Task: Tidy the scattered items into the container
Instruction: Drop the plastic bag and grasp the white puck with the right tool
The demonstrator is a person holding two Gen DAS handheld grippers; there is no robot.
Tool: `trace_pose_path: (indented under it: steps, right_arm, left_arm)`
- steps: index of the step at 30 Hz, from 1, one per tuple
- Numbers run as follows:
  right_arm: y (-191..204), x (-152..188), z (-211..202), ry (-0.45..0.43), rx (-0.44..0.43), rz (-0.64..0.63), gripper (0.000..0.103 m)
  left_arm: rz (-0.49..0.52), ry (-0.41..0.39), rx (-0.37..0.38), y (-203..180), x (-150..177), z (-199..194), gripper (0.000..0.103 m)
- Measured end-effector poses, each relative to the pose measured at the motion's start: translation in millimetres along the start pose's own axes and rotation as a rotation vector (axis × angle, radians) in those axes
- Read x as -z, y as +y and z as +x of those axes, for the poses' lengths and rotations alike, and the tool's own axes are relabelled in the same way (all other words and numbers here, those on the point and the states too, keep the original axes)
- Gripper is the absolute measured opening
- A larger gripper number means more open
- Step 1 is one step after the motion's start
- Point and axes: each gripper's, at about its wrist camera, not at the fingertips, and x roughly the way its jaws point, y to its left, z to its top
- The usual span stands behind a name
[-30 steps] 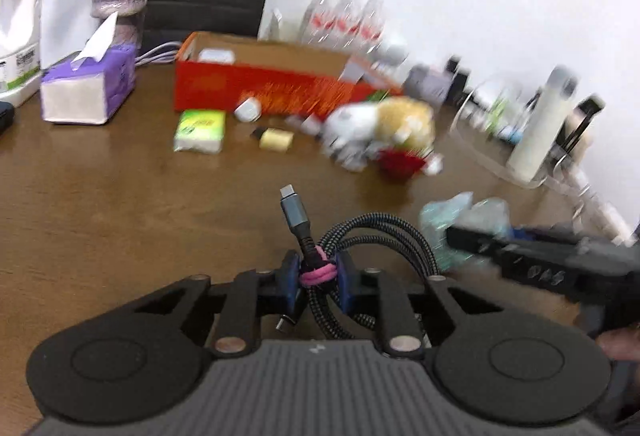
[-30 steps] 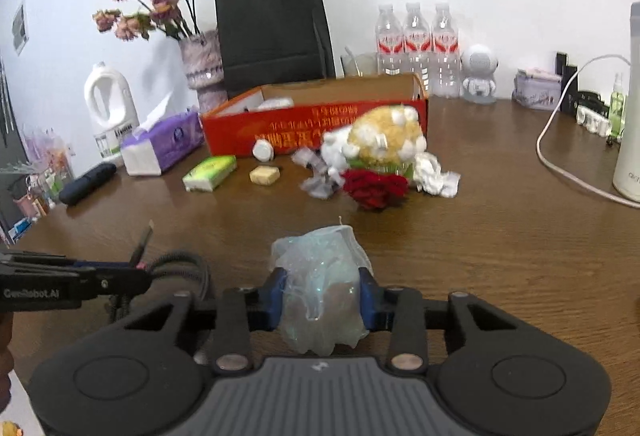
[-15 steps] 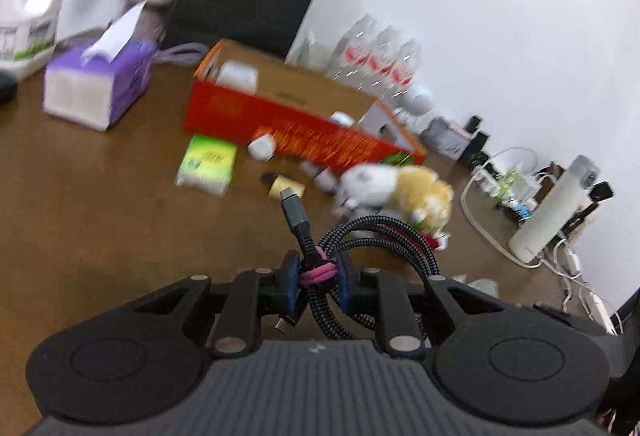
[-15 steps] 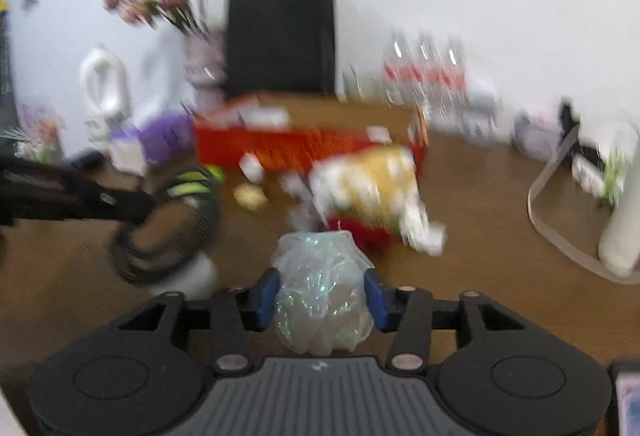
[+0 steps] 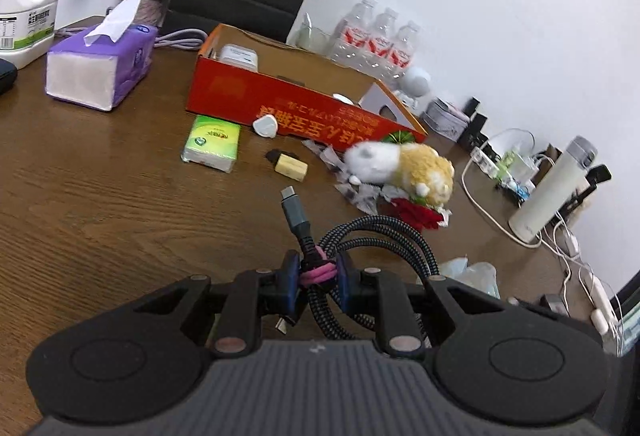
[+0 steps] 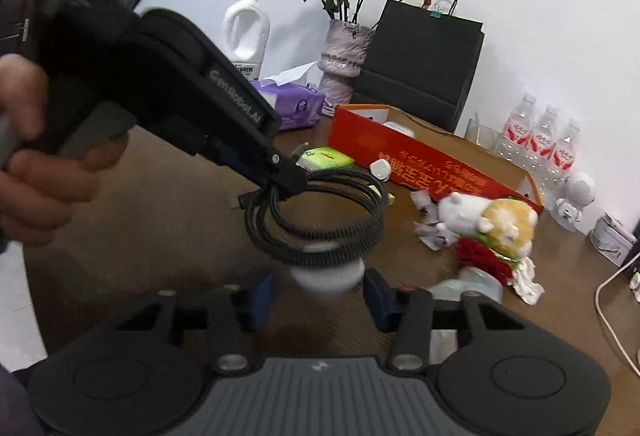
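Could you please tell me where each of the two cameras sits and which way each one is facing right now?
Left wrist: rides on the left tongs, looking forward over the table at the red box; its own fingers clamp the coiled cable.
Right wrist: rides on the right tongs, which are open, facing leftward across the table; the left tongs and the person's hand show.
Shared: the cable, red box, plush toy and tissue pack.
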Motion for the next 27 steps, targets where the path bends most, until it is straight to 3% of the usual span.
trace_pose_path:
  steps: [3,5,7,9,11,14,18,20,21,22,27]
  right_arm:
    - [-4.9,-0.9,3.3,-0.001,-0.023,0.027,0.038]
    - [-12.1,2.8,11.2,0.076,0.021,0.08,0.038]
    - [-32.5,9.7,16.2,0.124,0.088,0.212,0.038]
    - [-50.4,13.2,13.1,0.13,0.064,0.317,0.038]
    - [-51.3,13.6,9.2,0.114,0.099,0.322,0.039]
    - [-49.7,12.1,8.1,0.123,0.093,0.313,0.052]
    - [-44.2,12.4,-1.7,0.118,0.076,0.313,0.054]
    - [-45.2,14.1,-3.8,0.122,0.08,0.334,0.052]
    - [-46.5,15.6,-4.4,0.131,0.084,0.354,0.048]
    - [-48.9,17.0,-1.2,0.146,0.087,0.373,0.039]
    - [-48.7,14.3,-2.2,0.13,0.062,0.382,0.038]
  left_arm:
    - [-0.002,-0.037,-0.069,4.0,1.1,-6.1,0.02]
    - [-0.013,-0.07,-0.098,12.0,-0.1,-12.9,0.02]
    - [-0.019,-0.055,-0.11,19.9,-0.7,-13.8,0.02]
    - [0.009,-0.027,-0.137,19.3,5.0,-10.5,0.02]
    - [0.047,0.008,-0.157,14.1,13.2,-3.2,0.021]
    - [0.113,0.039,-0.195,6.8,22.9,4.2,0.022]
    - [0.174,0.041,-0.219,2.2,25.6,7.9,0.034]
    - [0.173,0.058,-0.227,4.5,25.7,13.0,0.03]
    - [0.17,0.052,-0.231,4.9,25.2,13.9,0.021]
    - [0.157,0.047,-0.234,6.0,24.5,13.8,0.02]
    - [0.139,-0.005,-0.229,1.5,26.3,5.5,0.019]
